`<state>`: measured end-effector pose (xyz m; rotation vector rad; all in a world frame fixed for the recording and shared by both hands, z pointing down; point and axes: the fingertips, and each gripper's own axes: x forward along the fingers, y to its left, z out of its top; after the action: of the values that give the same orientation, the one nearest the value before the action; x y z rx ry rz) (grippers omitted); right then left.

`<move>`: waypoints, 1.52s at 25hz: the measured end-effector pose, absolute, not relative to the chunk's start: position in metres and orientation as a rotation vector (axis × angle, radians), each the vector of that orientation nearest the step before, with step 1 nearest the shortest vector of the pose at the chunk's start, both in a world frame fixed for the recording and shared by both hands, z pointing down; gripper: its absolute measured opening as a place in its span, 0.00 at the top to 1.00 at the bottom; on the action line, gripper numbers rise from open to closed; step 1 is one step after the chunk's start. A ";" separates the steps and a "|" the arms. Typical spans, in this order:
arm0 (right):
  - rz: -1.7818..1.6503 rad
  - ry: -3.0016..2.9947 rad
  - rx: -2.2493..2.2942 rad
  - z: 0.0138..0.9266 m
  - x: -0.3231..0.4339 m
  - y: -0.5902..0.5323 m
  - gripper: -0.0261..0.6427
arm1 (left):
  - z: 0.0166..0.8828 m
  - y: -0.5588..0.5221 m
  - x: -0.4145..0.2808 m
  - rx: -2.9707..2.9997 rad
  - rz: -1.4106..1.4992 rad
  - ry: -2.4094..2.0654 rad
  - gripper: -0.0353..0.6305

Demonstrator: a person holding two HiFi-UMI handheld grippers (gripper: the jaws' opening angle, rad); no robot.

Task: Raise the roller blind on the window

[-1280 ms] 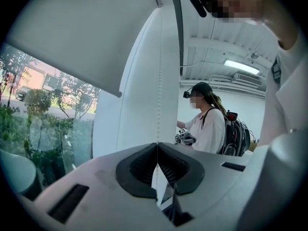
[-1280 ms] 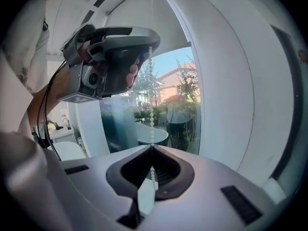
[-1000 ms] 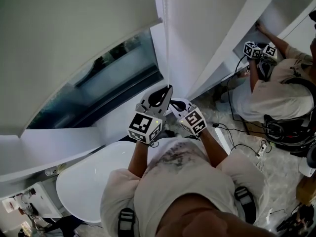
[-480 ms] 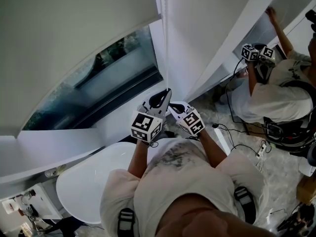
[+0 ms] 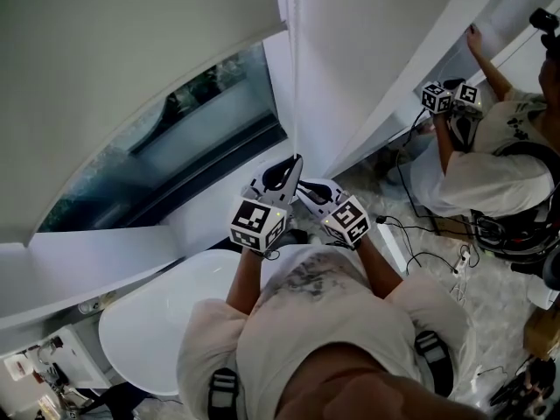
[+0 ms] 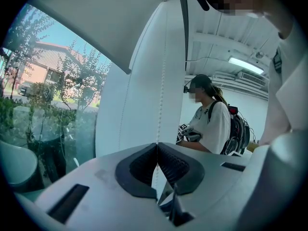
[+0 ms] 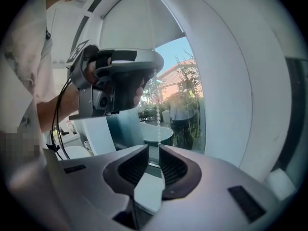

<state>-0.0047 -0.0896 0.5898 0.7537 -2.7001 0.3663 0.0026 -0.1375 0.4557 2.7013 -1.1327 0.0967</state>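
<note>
L gripper [image 6: 157,144] fingers are clamped tight on the bead chain [image 6: 162,90], which rises straight from their tips up the white frame [image 6: 144,81]. R gripper [image 7: 154,147] jaws have just been opening: the pads stand slightly apart w/ the chain threaded between them, not pinched. So only your L holds the chain atm. Roller blind [image 5: 131,24] sits up & left of both sets of fingers, hem part-raised, window glass [image 5: 175,138] bare below it, so the job's not finished imo. Risks: if the L grip slips while R is loose, the blind's weight could drag the chain back & lose height. Chain's thin, so an off-centre re-clamp w/ R may close on nothing. The grippers sit v. close together; shifting R too fast could knock L & jerk the chain
</note>
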 end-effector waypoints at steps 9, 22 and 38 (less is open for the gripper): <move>0.253 -2.755 0.882 0.499 0.018 -0.107 0.74 | 0.458 -0.141 -0.001 2.702 0.095 -1.140 0.93; -0.082 -2.903 0.965 0.339 0.010 -0.135 0.74 | 0.462 -0.141 0.000 2.713 0.094 -1.145 0.93; -0.260 -3.062 0.971 0.237 -0.017 -0.162 0.77 | 0.462 -0.146 0.004 2.731 0.101 -1.133 0.93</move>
<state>-0.0173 -0.1619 0.2373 0.9713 -3.0618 -0.2599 0.0036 -0.1455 0.4617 2.7314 -1.1335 0.1011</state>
